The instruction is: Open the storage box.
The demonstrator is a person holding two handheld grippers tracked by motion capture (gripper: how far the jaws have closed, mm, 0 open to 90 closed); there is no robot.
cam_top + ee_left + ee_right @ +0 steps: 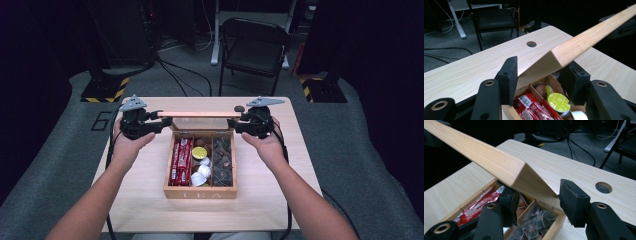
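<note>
Wooden tea box (200, 192), mid-table (150, 210), lid (199, 114) raised at back edge – L gripper (161, 123) at lid's left end, R gripper (239, 123) at its right end. Both sets of jaws stand apart w/ lid corner between them; whether pads press on the wood can't be told. Contents, 3 compartments: red sachets (182, 161), pods incl. yellow-topped pod (199, 152), dark tea bags (222, 161).

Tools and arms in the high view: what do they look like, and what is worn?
Both the left tool and the right tool are black, each topped by a grey three-cornered plate, with a black cable trailing back beside the forearm. The gripper views show flat black pads and round bolt holes. Both forearms are bare: no sleeves visible.
</note>
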